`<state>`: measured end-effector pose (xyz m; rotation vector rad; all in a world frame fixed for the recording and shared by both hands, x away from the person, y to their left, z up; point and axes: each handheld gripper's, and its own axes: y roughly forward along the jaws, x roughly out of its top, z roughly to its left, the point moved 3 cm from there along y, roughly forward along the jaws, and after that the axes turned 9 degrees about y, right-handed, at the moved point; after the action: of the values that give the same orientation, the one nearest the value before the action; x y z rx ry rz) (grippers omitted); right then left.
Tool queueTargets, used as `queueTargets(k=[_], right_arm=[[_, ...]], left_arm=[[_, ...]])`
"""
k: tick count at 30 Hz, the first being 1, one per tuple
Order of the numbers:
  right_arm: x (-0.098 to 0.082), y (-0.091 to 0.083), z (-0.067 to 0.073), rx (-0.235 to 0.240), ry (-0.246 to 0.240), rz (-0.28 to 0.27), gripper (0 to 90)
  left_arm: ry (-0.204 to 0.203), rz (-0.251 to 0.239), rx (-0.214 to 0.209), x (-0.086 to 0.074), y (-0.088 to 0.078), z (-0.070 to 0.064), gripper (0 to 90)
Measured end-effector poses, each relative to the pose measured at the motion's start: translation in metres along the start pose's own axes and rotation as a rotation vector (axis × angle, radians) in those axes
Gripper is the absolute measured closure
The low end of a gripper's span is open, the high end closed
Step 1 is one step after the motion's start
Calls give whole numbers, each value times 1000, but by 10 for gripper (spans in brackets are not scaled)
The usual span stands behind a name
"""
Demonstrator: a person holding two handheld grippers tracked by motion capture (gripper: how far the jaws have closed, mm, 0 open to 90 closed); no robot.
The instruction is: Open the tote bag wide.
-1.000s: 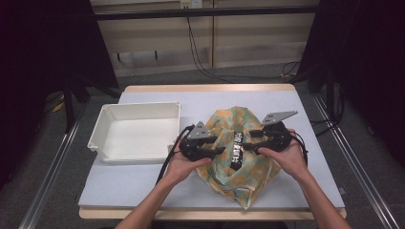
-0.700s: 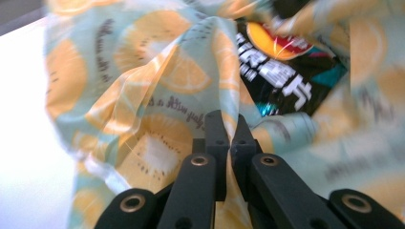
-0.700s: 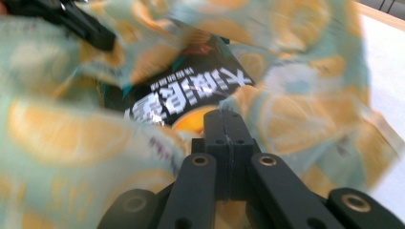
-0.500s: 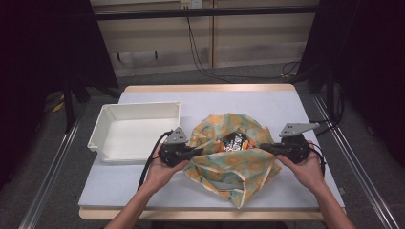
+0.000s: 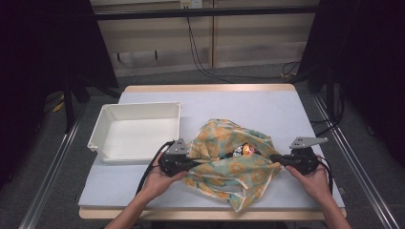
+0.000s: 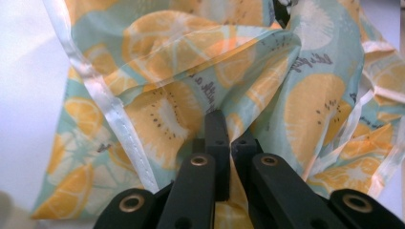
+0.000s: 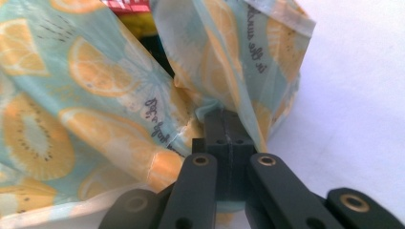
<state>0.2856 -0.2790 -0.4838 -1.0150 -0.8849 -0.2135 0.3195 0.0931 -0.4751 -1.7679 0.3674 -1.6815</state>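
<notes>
**Both grippers pinch the cloth and hold it spread over the table**

The left gripper has its jaws closed flat together on a fold of the cloth; in the left gripper view the thin fabric bunches up right at the black tips. The right gripper is clamped the same way on the opposite edge, its jaws meeting with the cloth creased between them in the right gripper view. A hand holds each tool, forearms coming in from the near edge of the table.

The cloth lies on the right half of the table, stretched between the two grips. It is light, slightly see-through and glossy, printed with orange slices on pale green, with a white hem and some script. It sags in soft folds, and one corner trails toward the near table edge. Through an opening in the middle a small bright packet shows, dark and red-orange; what it is cannot be told.

The white tray, a square plastic one with a raised rim, sits just left of the cloth with nothing in it. Judging by this, the cloth is gripped and partly opened, while emptying or moving anything to the tray looks yet to come.
</notes>
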Motion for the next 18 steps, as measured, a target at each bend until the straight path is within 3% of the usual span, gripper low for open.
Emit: queueTargets(k=[6,8,11,13,15,18], right_arm=[[-8,15,2,3,-9,35,900],[-11,19,2,0,-6,45,900],[-11,22,0,8,-1,40,900],[-11,22,1,6,12,38,900],[-10,20,2,7,6,36,900],[-4,5,6,42,13,-18,794]], left_arm=[[-7,15,-30,-10,6,-3,900],[13,39,-28,-12,8,-6,898],[1,24,-22,-14,11,-8,890],[-10,31,-24,-14,10,-8,853],[-16,4,-24,-13,9,-9,792],[-6,-28,-16,-4,0,-14,631]])
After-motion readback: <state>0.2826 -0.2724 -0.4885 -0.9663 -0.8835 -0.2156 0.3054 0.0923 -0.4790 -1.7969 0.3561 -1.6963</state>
